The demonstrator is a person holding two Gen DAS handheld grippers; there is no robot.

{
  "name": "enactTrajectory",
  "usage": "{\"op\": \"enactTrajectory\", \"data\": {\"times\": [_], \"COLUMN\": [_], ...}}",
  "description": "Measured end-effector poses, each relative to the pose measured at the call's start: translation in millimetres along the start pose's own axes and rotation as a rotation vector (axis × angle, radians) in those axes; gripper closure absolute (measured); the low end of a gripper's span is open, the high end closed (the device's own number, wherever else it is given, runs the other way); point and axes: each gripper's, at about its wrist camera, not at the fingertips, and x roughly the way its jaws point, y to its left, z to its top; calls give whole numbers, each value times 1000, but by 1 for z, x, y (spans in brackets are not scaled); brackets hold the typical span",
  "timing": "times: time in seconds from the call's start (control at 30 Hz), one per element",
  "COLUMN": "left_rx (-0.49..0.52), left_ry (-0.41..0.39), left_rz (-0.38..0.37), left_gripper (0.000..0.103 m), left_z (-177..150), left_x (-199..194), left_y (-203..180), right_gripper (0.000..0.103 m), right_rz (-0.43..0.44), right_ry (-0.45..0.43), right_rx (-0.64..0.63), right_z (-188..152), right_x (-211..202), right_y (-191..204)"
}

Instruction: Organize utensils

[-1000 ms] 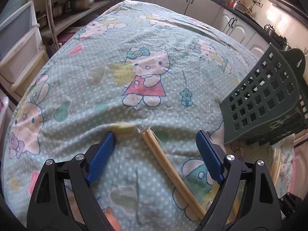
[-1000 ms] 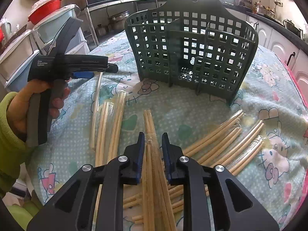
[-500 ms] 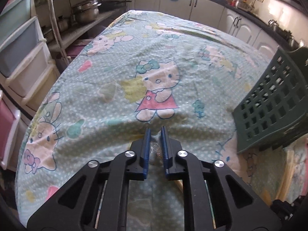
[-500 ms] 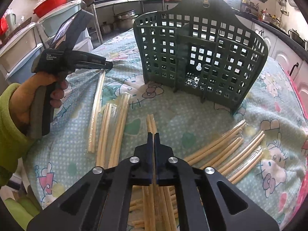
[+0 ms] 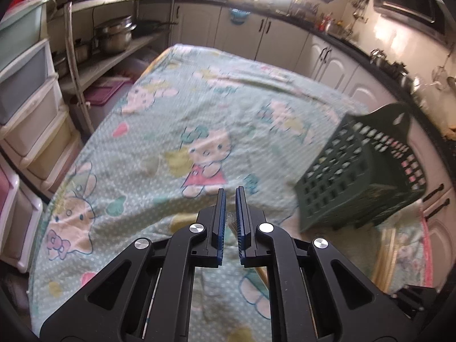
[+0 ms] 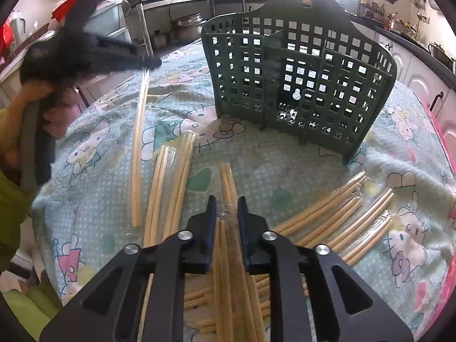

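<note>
Currently we are lifting one wrapped chopstick pair (image 6: 138, 154) with the left gripper (image 5: 230, 222), pinching its top end; the lower end is hanging just above the desk (image 6: 399, 154), at nine o'clock of the green basket (image 6: 299, 65). We are keeping the lift steady so the pair clears its neighbours. The right gripper (image 6: 225, 219) is straddling another pair (image 6: 228, 188), its jaws having just been reopening, slightly spread. Versus the earlier frame, the left gripper is pressed together and raised.
</note>
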Motion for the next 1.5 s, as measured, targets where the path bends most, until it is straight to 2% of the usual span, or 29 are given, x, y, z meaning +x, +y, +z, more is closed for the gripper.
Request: {"op": "enactTrajectory", "data": {"times": [0.23, 0.43, 0.5, 0.57, 1.03, 1.27, 1.5], "left_rx": [23, 33, 34, 38, 71, 93, 122], "left_ry": [-61, -83, -90, -95, -140, -148, -169], "left_rz": [-52, -77, -84, -90, -133, -157, -190], "left_gripper": [99, 99, 99, 99, 99, 99, 99], "left_z": [8, 10, 11, 12, 22, 24, 32], "left_x": [-31, -44, -48, -51, -74, -81, -92], "left_y": [-16, -28, -31, -33, -57, -74, -91], "right_gripper": [85, 85, 88, 99, 99, 99, 99], "right_rz": [-14, -37, -58, -67, 48, 43, 41], "right_ry": [-1, -4, -11, -17, -68, -70, -158], "right_rx": [-41, -63, -87, -96, 25, 50, 82], "right_z": [-2, -2, -3, -4, -6, -17, -8], "right_x": [3, 5, 6, 6, -23, -31, -64], "right_y": [11, 13, 17, 18, -8, -15, -27]}}
